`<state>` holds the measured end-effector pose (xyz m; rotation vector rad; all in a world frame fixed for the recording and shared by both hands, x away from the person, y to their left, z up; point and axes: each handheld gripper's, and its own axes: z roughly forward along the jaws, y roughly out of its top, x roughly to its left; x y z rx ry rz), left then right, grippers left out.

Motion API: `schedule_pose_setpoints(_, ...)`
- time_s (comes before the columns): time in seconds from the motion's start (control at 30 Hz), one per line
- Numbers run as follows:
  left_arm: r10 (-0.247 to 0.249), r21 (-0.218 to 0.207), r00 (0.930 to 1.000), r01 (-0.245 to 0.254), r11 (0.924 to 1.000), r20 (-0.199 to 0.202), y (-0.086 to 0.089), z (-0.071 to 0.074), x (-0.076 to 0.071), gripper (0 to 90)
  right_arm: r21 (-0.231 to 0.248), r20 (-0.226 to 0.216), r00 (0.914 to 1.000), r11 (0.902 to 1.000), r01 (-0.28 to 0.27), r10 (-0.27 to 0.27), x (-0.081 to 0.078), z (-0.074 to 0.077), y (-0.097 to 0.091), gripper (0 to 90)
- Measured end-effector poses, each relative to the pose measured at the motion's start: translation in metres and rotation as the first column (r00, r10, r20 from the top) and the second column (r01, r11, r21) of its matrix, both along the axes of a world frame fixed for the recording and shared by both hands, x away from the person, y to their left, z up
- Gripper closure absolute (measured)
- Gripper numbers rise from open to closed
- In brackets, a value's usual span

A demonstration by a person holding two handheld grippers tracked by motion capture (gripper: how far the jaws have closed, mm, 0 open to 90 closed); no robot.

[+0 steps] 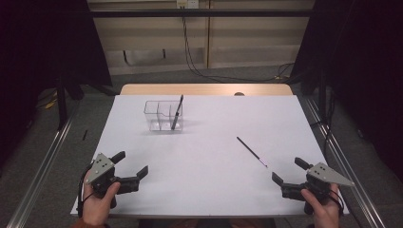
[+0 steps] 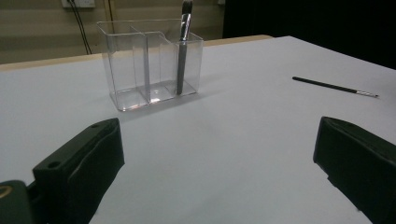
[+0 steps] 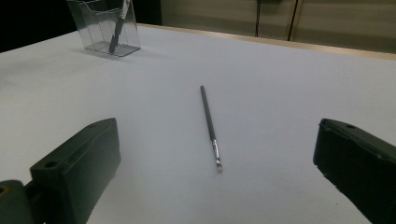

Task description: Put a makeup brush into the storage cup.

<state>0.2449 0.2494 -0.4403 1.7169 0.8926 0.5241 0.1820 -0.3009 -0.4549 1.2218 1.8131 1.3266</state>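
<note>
1. The left gripper (image 1: pixel 130 167) rests at the near left corner of the white surface (image 1: pixel 209 142), held in a hand (image 1: pixel 100 202); its jaws stand wide apart and grasp nothing.
2. The right gripper (image 1: pixel 285 172) sits at the near right corner in the other hand (image 1: pixel 323 209), jaws likewise spread and empty.
3. A thin dark brush (image 1: pixel 252 152) lies flat on the surface, just ahead of the right gripper and a little to its left, apart from both jaws. In the right gripper view the brush (image 3: pixel 209 125) runs lengthwise between the two jaws but beyond their tips, its metal-banded end nearest the camera.
4. A clear divided holder (image 1: pixel 163 115) stands upright farther back, left of centre, well apart from both grippers. A dark pen-like tool (image 1: pixel 177 112) leans in its right-hand compartment.
5. In the left gripper view the holder (image 2: pixel 149 65) stands ahead between the open jaws, and the brush (image 2: pixel 334 87) lies far off to the right.
</note>
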Motion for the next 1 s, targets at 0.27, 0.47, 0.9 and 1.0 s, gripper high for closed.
schedule_pose_setpoints(0.27,-0.011,-0.002,0.9998,0.011,0.9999,-0.016,0.002,-0.002,0.002,1.7,-0.002,-0.002,1.0000,1.0000,-0.005,0.005,0.004,0.001,0.003,0.2)
schedule_pose_setpoints(0.47,-0.018,0.002,0.9997,0.018,0.9998,-0.016,0.002,-0.002,0.002,1.7,0.017,-0.002,0.9999,0.9997,-0.015,0.015,0.014,0.001,0.003,0.0)
schedule_pose_setpoints(0.9,-0.009,-0.004,1.0000,0.009,1.0000,0.002,0.000,0.001,-0.001,1.9,0.001,0.038,0.9990,0.9997,-0.023,0.023,0.036,0.015,0.007,0.3)
schedule_pose_setpoints(1.0,-0.003,-0.009,1.0000,0.003,1.0000,0.008,0.001,0.001,-0.001,1.9,-0.006,0.041,0.9988,0.9996,-0.026,0.026,0.043,0.018,0.010,0.3)
